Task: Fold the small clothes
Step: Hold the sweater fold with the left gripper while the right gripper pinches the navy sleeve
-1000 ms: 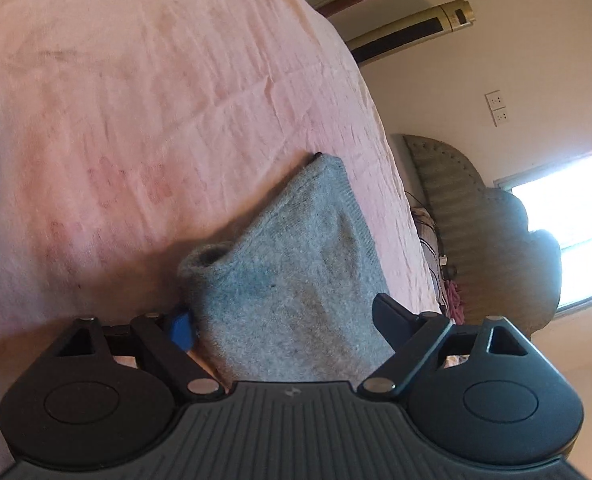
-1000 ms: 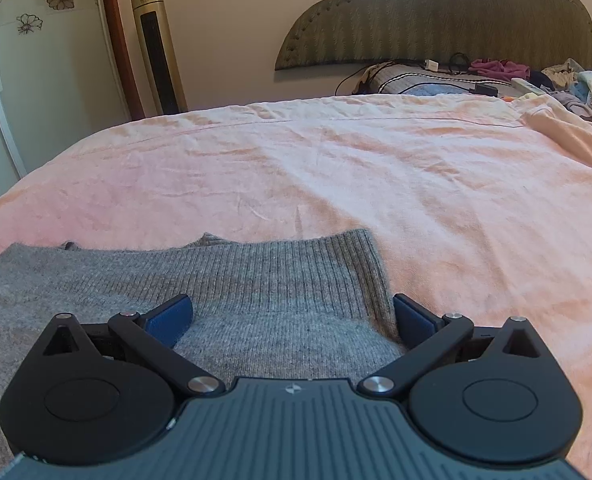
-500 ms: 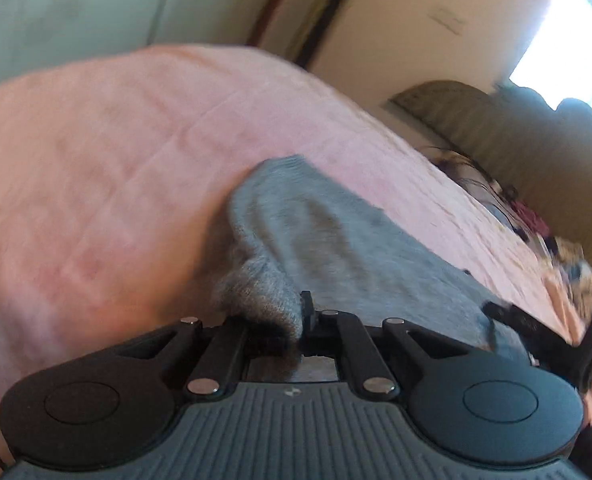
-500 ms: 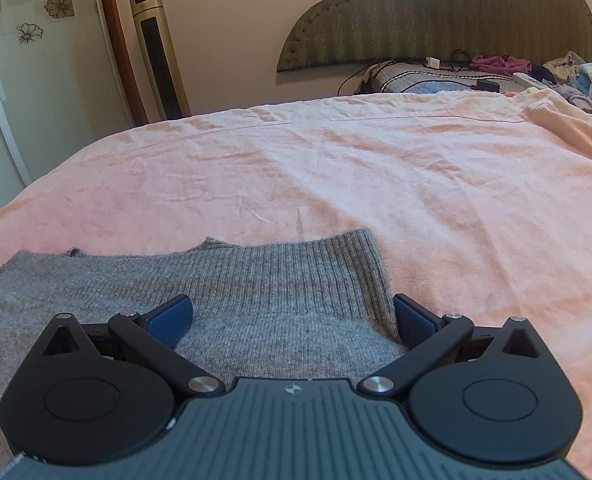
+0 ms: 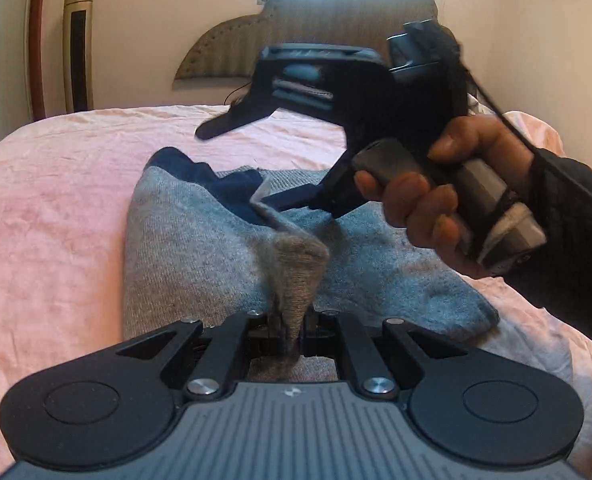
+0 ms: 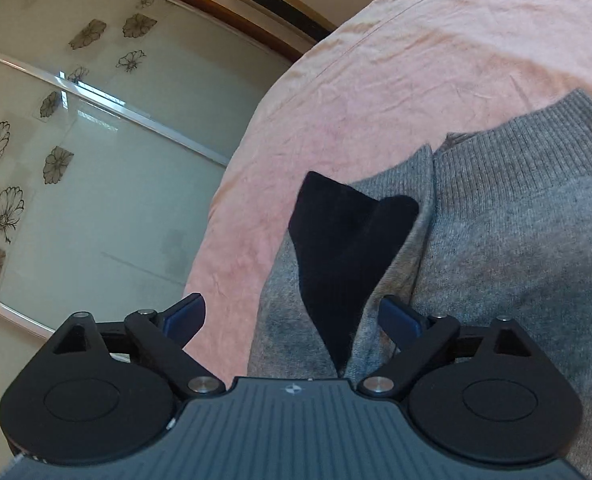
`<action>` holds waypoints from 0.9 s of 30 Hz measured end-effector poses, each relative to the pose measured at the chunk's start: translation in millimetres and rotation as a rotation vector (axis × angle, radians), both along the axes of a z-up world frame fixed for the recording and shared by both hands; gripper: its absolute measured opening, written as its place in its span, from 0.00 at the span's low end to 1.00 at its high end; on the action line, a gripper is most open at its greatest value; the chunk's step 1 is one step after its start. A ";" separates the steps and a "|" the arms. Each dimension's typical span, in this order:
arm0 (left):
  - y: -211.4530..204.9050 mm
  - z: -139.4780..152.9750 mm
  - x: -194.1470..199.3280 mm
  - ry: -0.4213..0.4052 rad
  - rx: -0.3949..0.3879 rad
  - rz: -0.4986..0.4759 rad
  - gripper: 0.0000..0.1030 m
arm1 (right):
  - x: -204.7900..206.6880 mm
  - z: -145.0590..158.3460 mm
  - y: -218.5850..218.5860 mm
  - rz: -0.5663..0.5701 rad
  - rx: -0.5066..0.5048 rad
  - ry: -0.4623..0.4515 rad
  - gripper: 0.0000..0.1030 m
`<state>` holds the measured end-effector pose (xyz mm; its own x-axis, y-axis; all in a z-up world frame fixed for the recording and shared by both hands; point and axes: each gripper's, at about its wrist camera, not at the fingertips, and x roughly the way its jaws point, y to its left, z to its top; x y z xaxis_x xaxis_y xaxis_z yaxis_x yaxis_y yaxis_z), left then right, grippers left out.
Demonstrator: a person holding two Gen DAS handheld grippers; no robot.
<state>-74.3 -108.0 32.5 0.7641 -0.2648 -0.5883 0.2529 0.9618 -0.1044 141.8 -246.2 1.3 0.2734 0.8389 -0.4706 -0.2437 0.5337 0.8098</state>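
A small grey knit sweater (image 5: 200,240) with a dark blue inner part (image 5: 216,184) lies on the pink bed sheet (image 5: 56,200). My left gripper (image 5: 292,324) is shut on a pinched fold of the grey knit, raised off the sheet. My right gripper (image 6: 292,312) is open, its fingers apart over the sweater (image 6: 516,240) beside a dark blue flap (image 6: 344,248). In the left wrist view the right gripper (image 5: 236,160) hangs above the sweater's far end, held by a hand (image 5: 436,200).
The pink sheet (image 6: 376,80) covers the whole bed. A padded headboard (image 5: 224,56) stands at the far end, a gold tower unit (image 5: 78,40) by the wall at left. A glass door with flower prints (image 6: 76,140) is beside the bed.
My left gripper has shut on a sweater fold and swung round to face the headboard. My right gripper has risen and tilted over the sweater's edge, still open.
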 end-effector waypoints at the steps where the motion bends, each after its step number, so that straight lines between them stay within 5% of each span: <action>1: -1.4 0.7 0.6 -0.003 0.003 -0.008 0.05 | 4.3 -1.9 1.5 -0.005 -0.008 0.007 0.81; 15: -5.8 6.2 -3.8 -0.040 0.020 -0.037 0.05 | 18.1 -3.2 -22.4 -0.010 -0.071 0.027 0.83; 22: -16.1 -0.2 3.4 -0.016 0.062 -0.060 0.05 | 35.3 -19.2 -2.3 -0.009 -0.122 0.025 0.26; 27: -39.4 4.6 10.6 -0.047 0.078 -0.139 0.05 | 26.1 7.3 -10.2 0.041 -0.178 -0.130 0.16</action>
<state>-63.6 -147.4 37.1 0.7504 -0.3246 -0.5759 0.3867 0.9221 -0.0159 167.9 -256.3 8.6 0.3085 0.7575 -0.5754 -0.3646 0.6528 0.6640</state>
